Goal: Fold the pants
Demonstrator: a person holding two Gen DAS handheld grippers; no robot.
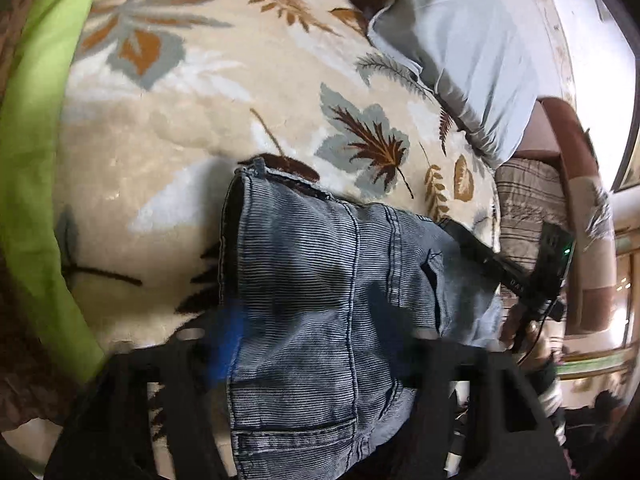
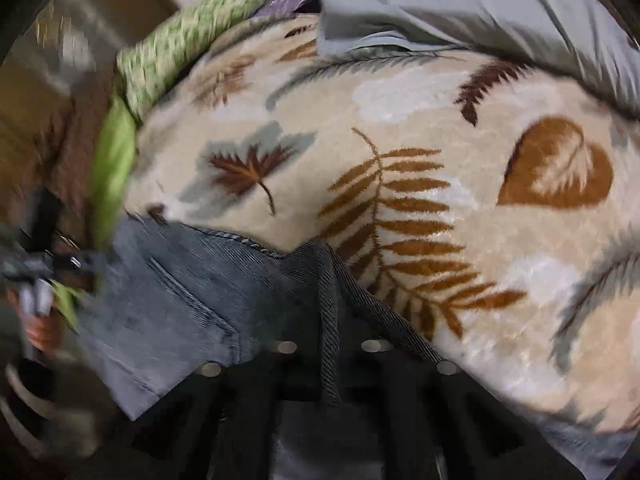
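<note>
The grey-blue pants point(image 1: 320, 300) lie bunched on the near part of a leaf-patterned blanket point(image 1: 180, 140), a pale pillow point(image 1: 460, 60) far right. The left tool point(image 1: 316, 344) straddles them, its grip unclear. The right tool point(image 2: 330, 352) pinches a denim fold.

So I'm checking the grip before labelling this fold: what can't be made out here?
- Left fingers: blurred in the left view, and the jeans cover the gap.
- Right fingers: dark, blurred; grip on cloth unclear.
- Jeans' lower part: cut off by both bottom edges.
</note>
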